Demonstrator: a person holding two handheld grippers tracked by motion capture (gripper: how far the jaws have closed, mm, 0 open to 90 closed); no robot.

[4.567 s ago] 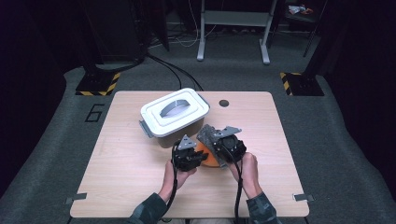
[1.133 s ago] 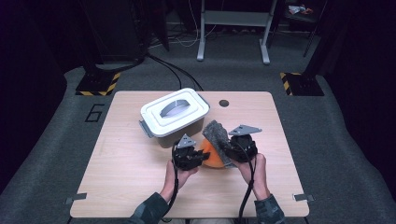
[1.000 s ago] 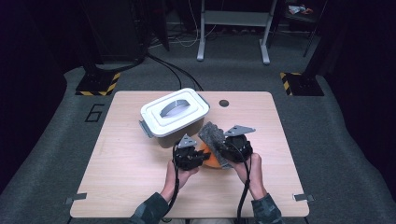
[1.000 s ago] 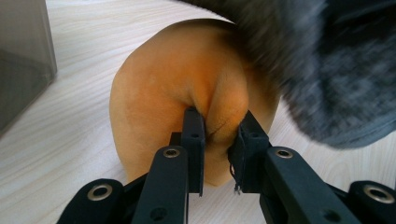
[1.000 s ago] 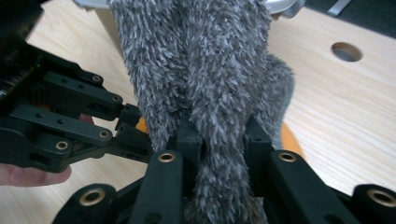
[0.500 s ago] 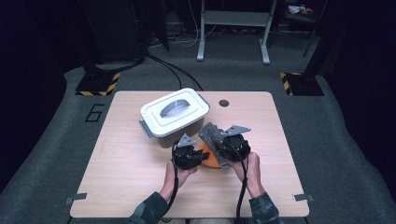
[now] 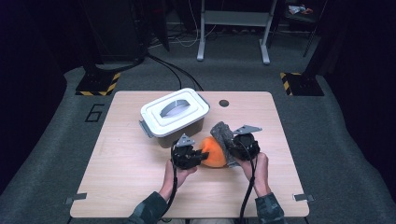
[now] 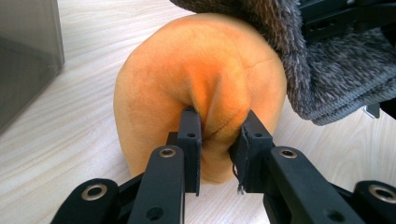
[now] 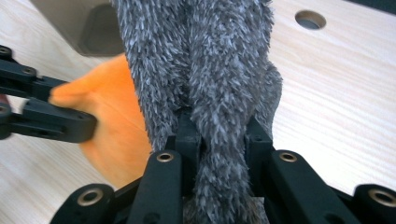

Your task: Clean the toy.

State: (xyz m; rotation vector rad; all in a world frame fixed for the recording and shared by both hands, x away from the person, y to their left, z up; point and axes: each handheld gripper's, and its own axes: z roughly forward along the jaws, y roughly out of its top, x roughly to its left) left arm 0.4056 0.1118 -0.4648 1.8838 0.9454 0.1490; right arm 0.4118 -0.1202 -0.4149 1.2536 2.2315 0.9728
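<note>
A soft orange cloth (image 7: pixel 215 153) lies bunched on the wooden table (image 7: pixel 121 172) in front of the box. My left gripper (image 7: pixel 198 156) is shut on a fold of this orange cloth (image 8: pixel 201 84), its jaws (image 8: pixel 218 135) pinching it from the left. A grey fuzzy cloth (image 7: pixel 223 133) drapes over the orange one's right side. My right gripper (image 7: pixel 233 148) is shut on the grey cloth (image 9: pixel 210 70), which stands up between its jaws (image 9: pixel 219 135). The two grippers face each other, a hand's width apart.
A white lidded box (image 7: pixel 173 114) with a grey handle stands just behind the cloths. Its wall (image 8: pixel 28 56) is close on the left gripper's left. A round hole (image 7: pixel 224 102) is in the tabletop at the back. The table edge runs near the person's forearms.
My right gripper drifted left toward the orange cloth, then came back a little to the right, with the grey cloth still in it. The left gripper has kept still.
</note>
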